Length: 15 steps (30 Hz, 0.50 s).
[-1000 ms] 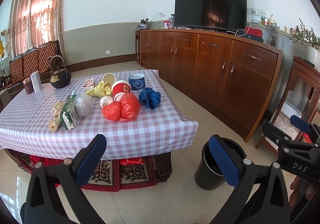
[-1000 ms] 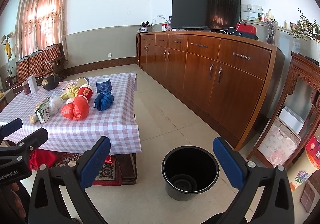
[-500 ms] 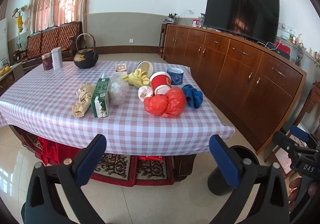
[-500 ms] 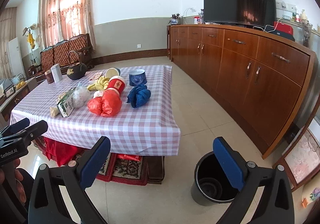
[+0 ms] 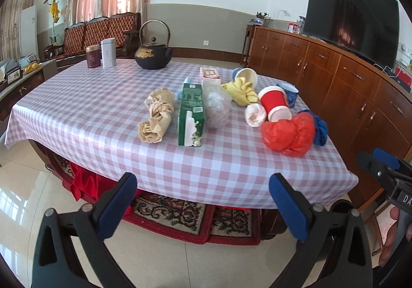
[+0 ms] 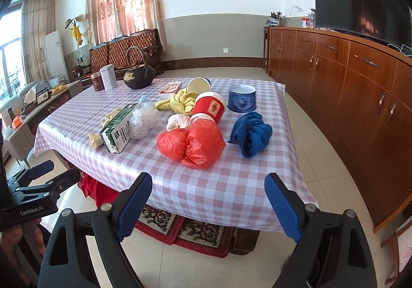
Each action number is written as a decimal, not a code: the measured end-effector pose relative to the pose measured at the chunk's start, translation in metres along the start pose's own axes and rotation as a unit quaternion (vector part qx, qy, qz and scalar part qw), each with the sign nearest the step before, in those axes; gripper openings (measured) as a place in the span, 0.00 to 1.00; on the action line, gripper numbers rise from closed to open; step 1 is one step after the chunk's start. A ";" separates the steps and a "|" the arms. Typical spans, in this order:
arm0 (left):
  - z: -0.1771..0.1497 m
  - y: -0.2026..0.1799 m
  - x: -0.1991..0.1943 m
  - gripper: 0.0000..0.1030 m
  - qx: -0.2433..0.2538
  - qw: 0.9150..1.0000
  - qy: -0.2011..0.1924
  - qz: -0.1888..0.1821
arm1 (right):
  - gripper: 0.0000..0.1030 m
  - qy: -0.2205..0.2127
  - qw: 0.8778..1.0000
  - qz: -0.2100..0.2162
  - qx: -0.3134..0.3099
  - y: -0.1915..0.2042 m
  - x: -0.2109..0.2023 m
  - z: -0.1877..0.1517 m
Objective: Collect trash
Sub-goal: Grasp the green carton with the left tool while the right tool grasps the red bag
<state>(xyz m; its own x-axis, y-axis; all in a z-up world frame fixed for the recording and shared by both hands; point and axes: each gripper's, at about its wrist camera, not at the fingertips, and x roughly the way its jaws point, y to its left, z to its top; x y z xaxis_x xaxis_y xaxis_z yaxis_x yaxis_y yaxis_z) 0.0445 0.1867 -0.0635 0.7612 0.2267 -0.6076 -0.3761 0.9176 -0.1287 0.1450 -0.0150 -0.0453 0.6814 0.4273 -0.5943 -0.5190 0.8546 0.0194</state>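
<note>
Trash lies on the checked table (image 5: 90,107): a red plastic bag (image 5: 288,133) (image 6: 195,142), a green carton (image 5: 191,113) (image 6: 118,128), crumpled brown paper (image 5: 157,115), a clear plastic wad (image 5: 217,107), a tipped red paper cup (image 5: 274,102) (image 6: 209,106), a yellow cloth (image 5: 242,91) and a blue cloth (image 6: 251,133). My left gripper (image 5: 202,180) hangs open short of the table's near edge, holding nothing. My right gripper (image 6: 208,180) is at the near corner in front of the red bag. Its jaws are closing with nothing between them.
A black kettle (image 5: 153,56) and two tins (image 5: 108,52) stand at the table's far side, with a blue cup (image 6: 242,97) near the trash. A long wooden sideboard (image 6: 360,87) with a TV runs along the right. A patterned rug (image 5: 180,213) lies under the table.
Both views have swung left and closer to the table, which now fills them. The black bin on the floor has slipped out of the right wrist view. The right jaws stand slightly narrower.
</note>
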 end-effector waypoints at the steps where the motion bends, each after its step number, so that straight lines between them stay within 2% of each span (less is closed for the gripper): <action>1: 0.002 0.003 0.005 0.98 -0.005 1.000 -0.004 -0.001 | 0.85 0.002 1.000 0.003 -0.005 0.003 0.009 0.003; 6: 0.016 0.006 0.037 0.88 0.007 1.000 0.002 0.005 | 0.82 0.018 1.000 0.012 -0.011 0.007 0.056 0.015; 9: 0.022 0.003 0.050 0.87 0.023 1.000 -0.002 0.012 | 0.81 0.027 0.999 0.016 -0.012 0.007 0.079 0.019; 15: 0.033 0.007 0.074 0.85 0.018 1.000 -0.003 0.017 | 0.80 0.039 0.999 0.019 -0.033 0.013 0.115 0.022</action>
<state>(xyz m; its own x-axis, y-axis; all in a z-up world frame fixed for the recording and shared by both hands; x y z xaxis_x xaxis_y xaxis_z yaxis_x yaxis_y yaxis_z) 0.1154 0.2210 -0.0834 0.7517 0.2600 -0.6061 -0.3822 0.9207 -0.0791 0.2285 0.0515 -0.0956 0.6196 0.4319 -0.6555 -0.5776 0.8163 -0.0081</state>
